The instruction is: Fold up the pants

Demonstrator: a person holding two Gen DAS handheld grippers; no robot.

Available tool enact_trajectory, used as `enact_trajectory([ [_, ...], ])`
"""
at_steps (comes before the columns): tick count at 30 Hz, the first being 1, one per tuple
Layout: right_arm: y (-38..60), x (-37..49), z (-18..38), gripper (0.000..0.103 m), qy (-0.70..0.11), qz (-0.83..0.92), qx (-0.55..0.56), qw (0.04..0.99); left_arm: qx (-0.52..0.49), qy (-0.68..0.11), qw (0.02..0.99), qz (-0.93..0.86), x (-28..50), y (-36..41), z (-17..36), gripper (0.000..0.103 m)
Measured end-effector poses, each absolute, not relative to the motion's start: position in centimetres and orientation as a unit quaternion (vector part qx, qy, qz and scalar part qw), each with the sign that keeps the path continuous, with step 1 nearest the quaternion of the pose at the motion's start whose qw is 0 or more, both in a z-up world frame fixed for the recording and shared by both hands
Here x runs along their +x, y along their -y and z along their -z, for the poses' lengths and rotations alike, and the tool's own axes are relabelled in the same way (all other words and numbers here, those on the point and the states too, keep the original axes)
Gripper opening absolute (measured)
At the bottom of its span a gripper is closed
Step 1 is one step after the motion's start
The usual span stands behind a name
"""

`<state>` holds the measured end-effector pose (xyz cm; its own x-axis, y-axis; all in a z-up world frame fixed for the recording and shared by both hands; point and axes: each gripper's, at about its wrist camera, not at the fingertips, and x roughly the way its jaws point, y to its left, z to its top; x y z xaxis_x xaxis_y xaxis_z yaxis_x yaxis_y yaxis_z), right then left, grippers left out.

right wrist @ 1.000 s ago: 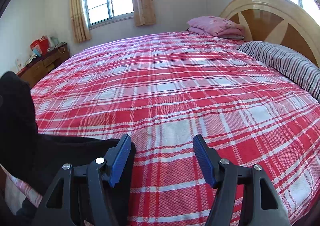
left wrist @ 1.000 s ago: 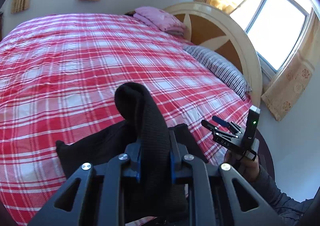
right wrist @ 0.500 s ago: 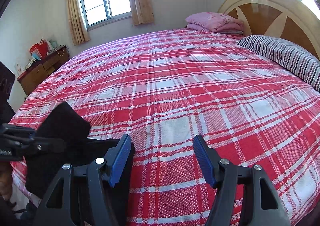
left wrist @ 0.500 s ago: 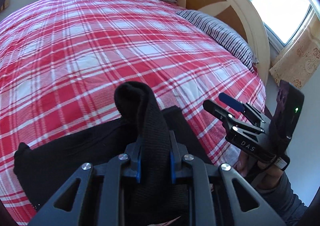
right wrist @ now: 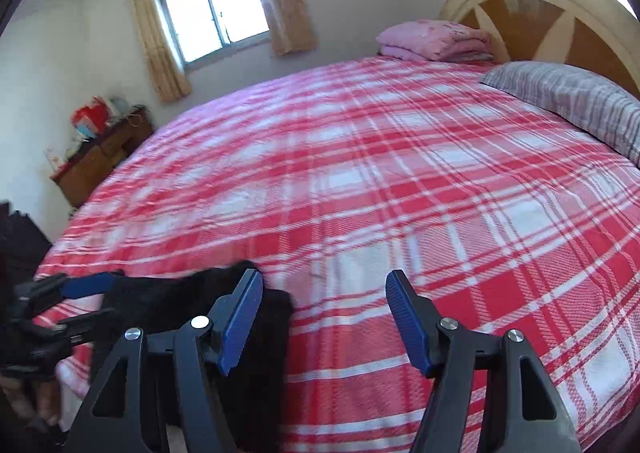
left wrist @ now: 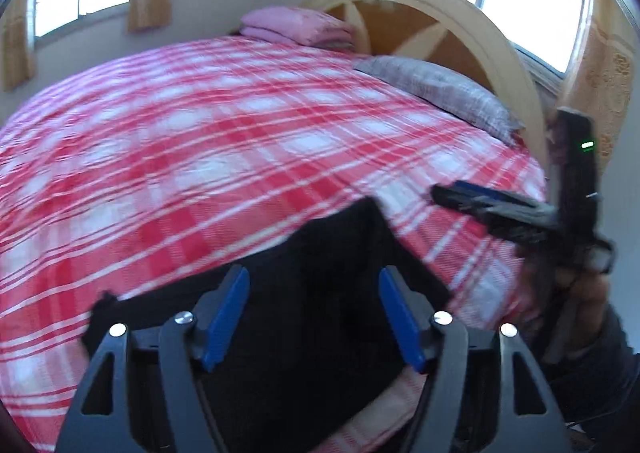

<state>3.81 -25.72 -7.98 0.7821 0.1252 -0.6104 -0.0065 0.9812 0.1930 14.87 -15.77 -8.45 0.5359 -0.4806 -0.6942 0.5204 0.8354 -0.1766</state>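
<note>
a: the left gripper (left wrist: 314, 317) has just been opening; its jaws now stand apart above the black pants (left wrist: 320, 253), pressing nothing. the right gripper (right wrist: 324, 319) is released too.

b: pants lie at the near edge of the bed (left wrist: 200, 141), long axis along that edge. best to lift away slowly, then smooth the fold.

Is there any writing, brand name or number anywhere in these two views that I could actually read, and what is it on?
None can be read.
The right gripper shows no lettering through the motion blur in the left wrist view.
The red item on the wooden dresser may carry print, but it is too small and blurred.
The black pants, plaid bedspread and folded pink blanket show no text.
</note>
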Motion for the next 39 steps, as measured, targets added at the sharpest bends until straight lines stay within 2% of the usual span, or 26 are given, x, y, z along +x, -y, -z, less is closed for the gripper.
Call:
enact_trajectory([
  [3,22.6,2.6,7.0,0.066,-0.325,-0.095,0.064,0.939,0.045,-0.389,0.897,0.205,15.5,12.3,10.5,0.07],
  [7,19.0,2.4,8.5,0.066,-0.372,-0.131,0.011,0.919,0.045,-0.418,0.896,0.14,16.3,8.8,13.9,0.07],
  [8,18.6,2.6,9.2,0.066,-0.388,-0.126,-0.005,0.913,0.035,-0.423,0.895,0.141,16.4,7.9,14.5,0.072],
  [11,20.1,3.2,11.3,0.066,-0.433,-0.074,-0.004,0.898,0.018,-0.426,0.896,0.124,16.5,6.4,15.5,0.088],
  [16,24.2,3.0,12.9,0.066,-0.474,-0.023,0.013,0.88,-0.011,-0.426,0.896,0.123,16.5,5.1,16.5,0.093],
  [19,24.7,2.8,12.0,0.066,-0.46,-0.019,0.018,0.887,-0.023,-0.424,0.897,0.124,16.2,4.8,16.2,0.093],
  [21,24.0,2.2,9.9,0.066,-0.415,-0.021,0.017,0.909,-0.015,-0.414,0.903,0.118,16.1,4.8,15.7,0.093],
  [25,20.0,0.9,6.8,0.066,-0.363,-0.128,0.02,0.923,-0.01,-0.401,0.909,0.109,15.9,4.6,15.0,0.093],
  [29,16.5,0.3,8.6,0.066,-0.4,-0.225,0.003,0.888,0.004,-0.402,0.911,0.098,15.8,4.5,15.1,0.093],
  [34,18.4,1.1,12.9,0.066,-0.457,-0.162,-0.012,0.874,-0.004,-0.406,0.909,0.09,15.9,3.7,15.6,0.093],
  [39,20.6,2.5,14.0,0.066,-0.488,-0.143,0.026,0.86,-0.015,-0.415,0.905,0.09,16.1,3.4,16.3,0.093],
])
